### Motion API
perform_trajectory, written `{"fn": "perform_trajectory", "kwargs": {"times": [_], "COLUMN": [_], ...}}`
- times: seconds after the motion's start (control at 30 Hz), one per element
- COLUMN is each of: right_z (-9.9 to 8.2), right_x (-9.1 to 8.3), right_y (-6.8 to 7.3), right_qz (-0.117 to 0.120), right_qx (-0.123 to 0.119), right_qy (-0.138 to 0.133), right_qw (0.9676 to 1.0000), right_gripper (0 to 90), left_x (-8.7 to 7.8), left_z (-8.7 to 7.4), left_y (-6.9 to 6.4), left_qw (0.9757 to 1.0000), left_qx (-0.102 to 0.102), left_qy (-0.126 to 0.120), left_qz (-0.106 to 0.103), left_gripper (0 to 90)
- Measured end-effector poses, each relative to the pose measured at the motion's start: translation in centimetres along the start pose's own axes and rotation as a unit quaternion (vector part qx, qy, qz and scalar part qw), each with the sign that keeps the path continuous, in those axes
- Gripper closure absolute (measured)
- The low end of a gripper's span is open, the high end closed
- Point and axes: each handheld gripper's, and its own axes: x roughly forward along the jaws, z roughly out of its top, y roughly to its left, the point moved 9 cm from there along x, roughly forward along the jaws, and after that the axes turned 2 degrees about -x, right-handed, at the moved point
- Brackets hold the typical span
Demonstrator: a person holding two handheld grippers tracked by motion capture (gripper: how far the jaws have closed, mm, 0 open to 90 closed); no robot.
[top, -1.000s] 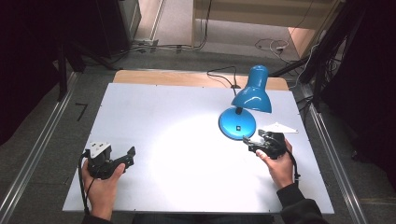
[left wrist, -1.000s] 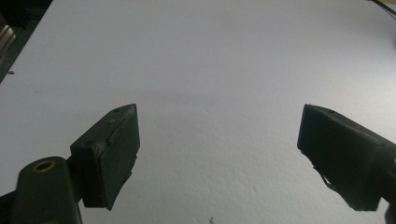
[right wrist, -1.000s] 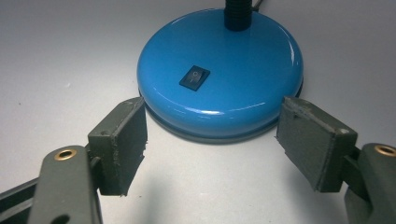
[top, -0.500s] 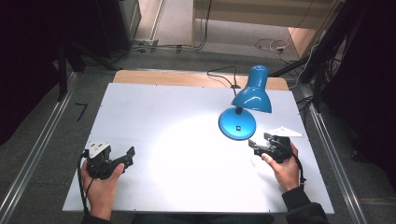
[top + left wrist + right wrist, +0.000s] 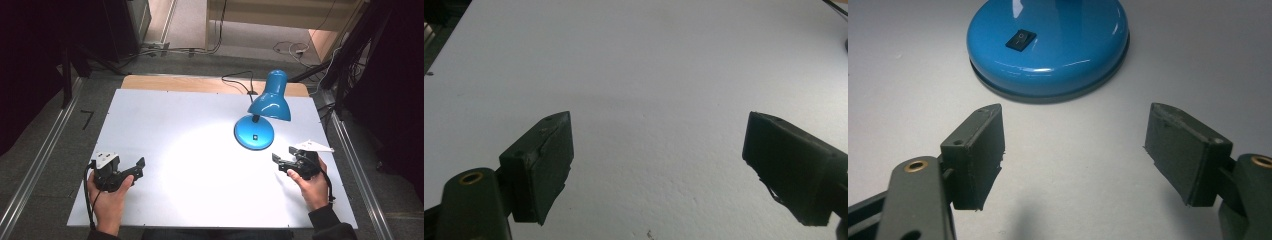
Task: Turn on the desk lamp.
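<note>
Lamp (image 5: 260,117) is lit at the right rear of the table (image 5: 165,125), its round base (image 5: 1048,45) with the black rocker switch (image 5: 1021,40) just ahead of the right gripper (image 5: 283,159), whose jaws gape wide and hold nothing. Left gripper (image 5: 136,167) likewise spread and empty, well apart at the near-left corner. Risk as I see it: a wide jaw poking that small switch off-centre could skid on the glossy dome and shove the light base instead of toggling it.

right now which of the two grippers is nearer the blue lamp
The right gripper, just off the lamp base; the left gripper sits far across the table.
</note>
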Motion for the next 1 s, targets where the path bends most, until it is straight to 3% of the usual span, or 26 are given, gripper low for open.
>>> {"fn": "perform_trajectory", "kwargs": {"times": [0.43,1.0], "right_z": [-0.9,-2.9], "right_x": [-1.2,-3.5], "right_y": [-1.0,-3.4], "right_qz": [-0.008,-0.022], "right_qx": [0.002,0.029], "right_qy": [0.000,0.005], "right_qw": [1.0000,0.9993], "right_gripper": [22.5,22.2], "left_x": [0.0,0.0], "left_z": [-0.1,-0.1], "left_y": [-0.1,0.0], "left_qw": [1.0000,1.0000], "left_qx": [0.000,-0.001], "left_qy": [0.002,0.002], "left_qz": [-0.001,0.000], "left_gripper": [13.8,13.8]}}
